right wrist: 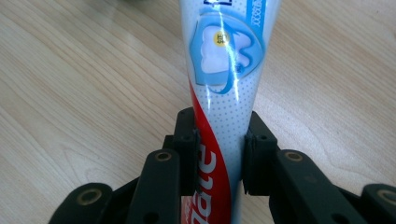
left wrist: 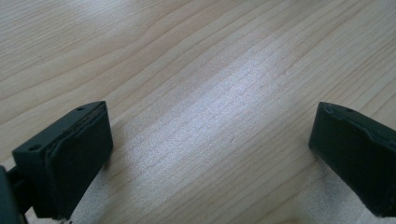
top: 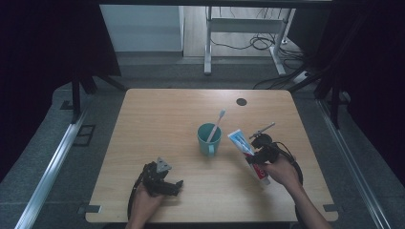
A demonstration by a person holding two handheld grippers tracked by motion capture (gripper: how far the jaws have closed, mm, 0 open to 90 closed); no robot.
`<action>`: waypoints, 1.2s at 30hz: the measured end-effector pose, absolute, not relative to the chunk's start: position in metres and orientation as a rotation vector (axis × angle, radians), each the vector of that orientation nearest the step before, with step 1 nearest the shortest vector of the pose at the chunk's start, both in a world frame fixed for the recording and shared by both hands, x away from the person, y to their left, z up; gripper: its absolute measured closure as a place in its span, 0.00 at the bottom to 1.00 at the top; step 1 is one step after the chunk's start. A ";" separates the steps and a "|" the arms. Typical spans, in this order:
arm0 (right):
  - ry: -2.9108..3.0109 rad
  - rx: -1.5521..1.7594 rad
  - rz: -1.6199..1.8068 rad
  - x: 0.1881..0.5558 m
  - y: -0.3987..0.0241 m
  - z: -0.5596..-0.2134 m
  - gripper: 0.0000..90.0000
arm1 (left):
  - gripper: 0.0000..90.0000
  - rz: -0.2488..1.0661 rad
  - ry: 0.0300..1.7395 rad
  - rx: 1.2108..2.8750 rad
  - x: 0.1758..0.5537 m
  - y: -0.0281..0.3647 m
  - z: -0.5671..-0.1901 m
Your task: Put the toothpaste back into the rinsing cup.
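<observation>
Toothpaste tube [right wrist: 219, 93] clamped in right claw [top: 253, 153], long axis aimed toward teal cup [top: 209, 139] just left; left claw [left wrist: 210, 154] open, idle on worktop [top: 157, 119].

Toothpaste tube [right wrist: 219, 93]: flat end cut off by the top edge of the right gripper view, cap end by the bottom; print partly cut. High view: tube's middle hidden behind right gripper [top: 258, 151]; toothbrush's [top: 216, 125] lower handle hidden inside cup [top: 209, 138] beside tube.
</observation>
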State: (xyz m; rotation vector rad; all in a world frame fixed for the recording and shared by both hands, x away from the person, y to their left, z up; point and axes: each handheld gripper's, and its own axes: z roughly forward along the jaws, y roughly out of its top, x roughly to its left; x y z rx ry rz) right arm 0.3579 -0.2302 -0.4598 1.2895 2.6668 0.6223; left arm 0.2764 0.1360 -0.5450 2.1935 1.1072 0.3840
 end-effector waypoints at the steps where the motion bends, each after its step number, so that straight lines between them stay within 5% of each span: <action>1: 2.665 1.286 0.634 0.358 -0.230 -0.459 0.79 | 0.00 0.384 1.107 2.194 0.276 0.136 -0.545; 36: 2.529 1.094 0.989 0.348 -0.225 -0.424 0.80 | 0.00 0.385 1.105 2.192 0.277 0.136 -0.545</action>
